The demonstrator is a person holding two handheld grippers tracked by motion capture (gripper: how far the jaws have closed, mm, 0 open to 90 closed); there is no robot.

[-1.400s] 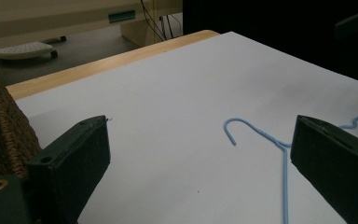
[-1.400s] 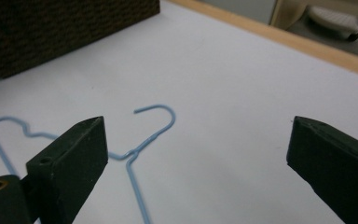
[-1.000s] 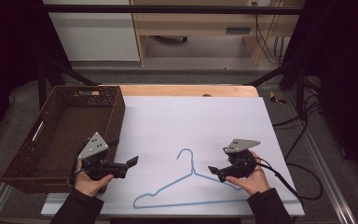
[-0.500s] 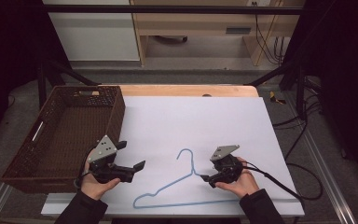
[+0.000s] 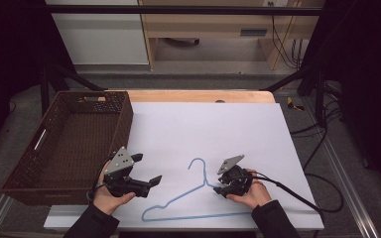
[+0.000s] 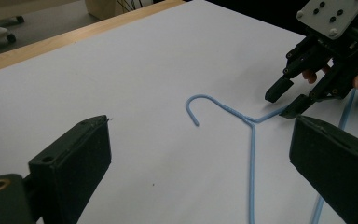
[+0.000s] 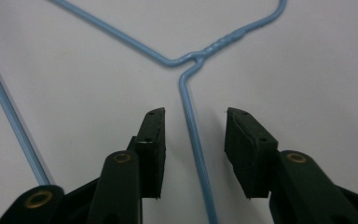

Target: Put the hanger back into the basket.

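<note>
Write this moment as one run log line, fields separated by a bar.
right gripper: jaws just closing, astride blue hanger shoulder wire, pads not touching | left gripper: open, nothing between | hanger flat on white table

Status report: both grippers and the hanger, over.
Right gripper jaws just closing, astride the hanger wire by the neck, pads not yet touching. Left gripper open, holding nothing. Hanger flat on the white sheet. Nothing in the way.

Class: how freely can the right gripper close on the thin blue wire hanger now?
Probably yes: the right gripper straddles the blue wire hanger, its jaws just closing, pads not yet touching the wire, nothing between.
</note>
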